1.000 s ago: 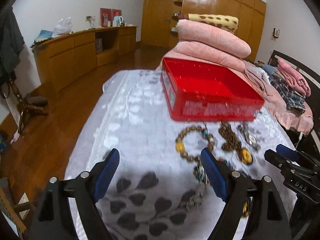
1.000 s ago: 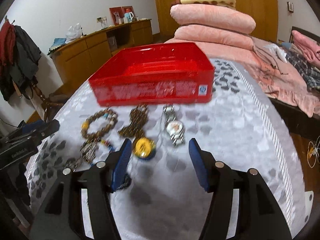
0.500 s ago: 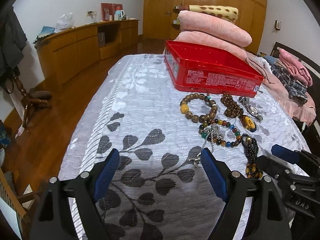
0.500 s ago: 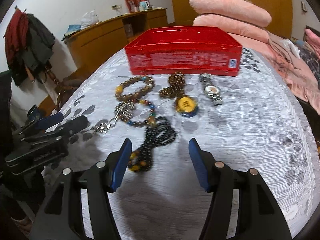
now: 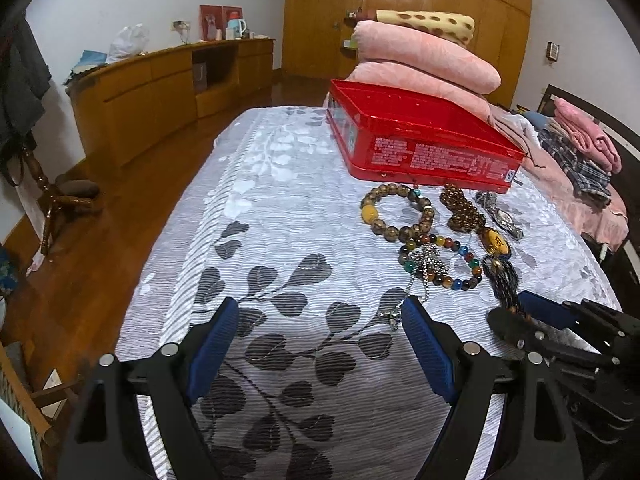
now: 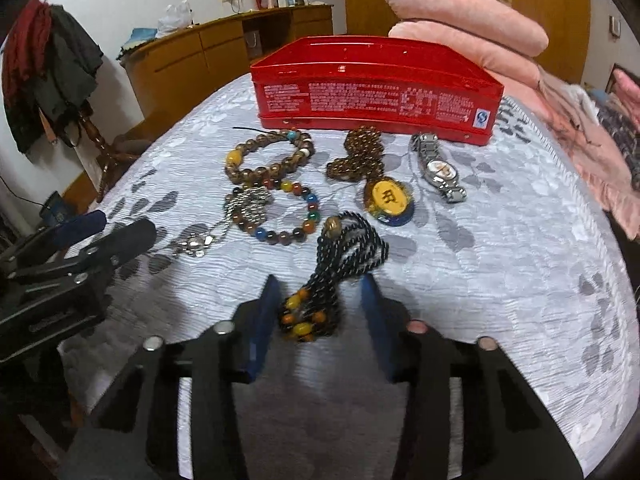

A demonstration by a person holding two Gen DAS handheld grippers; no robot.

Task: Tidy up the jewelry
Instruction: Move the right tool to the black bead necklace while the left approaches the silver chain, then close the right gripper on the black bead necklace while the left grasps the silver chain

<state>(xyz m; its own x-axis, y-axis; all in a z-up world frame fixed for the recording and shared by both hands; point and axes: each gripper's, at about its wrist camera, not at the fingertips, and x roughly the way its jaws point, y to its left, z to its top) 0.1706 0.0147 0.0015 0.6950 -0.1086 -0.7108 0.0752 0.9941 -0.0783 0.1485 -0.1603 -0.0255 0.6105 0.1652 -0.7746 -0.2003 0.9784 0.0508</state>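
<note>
Several pieces of jewelry lie on the grey leaf-patterned cloth (image 6: 500, 264) in front of a red tin box (image 6: 376, 92): a brown bead bracelet (image 6: 240, 172), a multicoloured bead bracelet (image 6: 308, 216), a silver chain (image 6: 248, 204), a yellow pendant (image 6: 388, 198) and a watch (image 6: 438, 170). My right gripper (image 6: 319, 284) straddles the amber-beaded end of a black cord necklace (image 6: 352, 248). Its jaws are closing, with a gap still on the right side. My left gripper (image 5: 319, 308) stands wide open over bare cloth, left of the silver chain (image 5: 424, 268).
Folded pink blankets (image 5: 424, 56) are stacked behind the red tin box (image 5: 420, 148). Clothes (image 5: 580, 148) lie on the bed to the right. A wooden cabinet (image 5: 152, 92) lines the left wall, with a coat stand (image 6: 48, 72) beside it. Beyond the cloth's left edge is wooden floor (image 5: 80, 248).
Both grippers have dropped back toward the near end of the cloth. The right one has come over the black necklace and its jaws have narrowed around it. The left stays open.
</note>
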